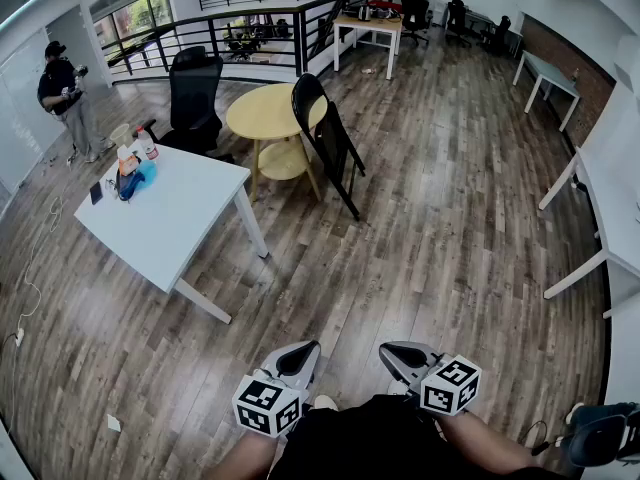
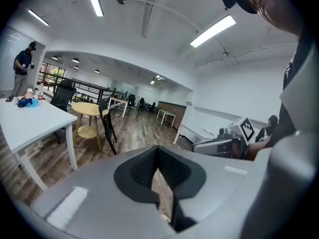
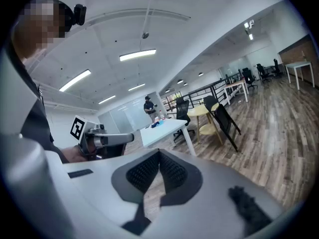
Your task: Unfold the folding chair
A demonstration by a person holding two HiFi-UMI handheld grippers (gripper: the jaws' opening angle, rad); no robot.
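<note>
Chair: was folded up, well away from you.
Left gripper: fingers pinched together, empty.
Right gripper: same deal.
Progress: nothing done yet, whole unfold left.

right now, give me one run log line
task: not started | chair: folded, beside table | left gripper: shut, empty | right gripper: shut, empty

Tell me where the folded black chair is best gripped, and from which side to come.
Probably the rounded top of the backrest of the folding chair, coming from the open floor on its right in the head view. It stands folded, leaning on the round yellow table, which blocks the left side; the top stands free.
</note>
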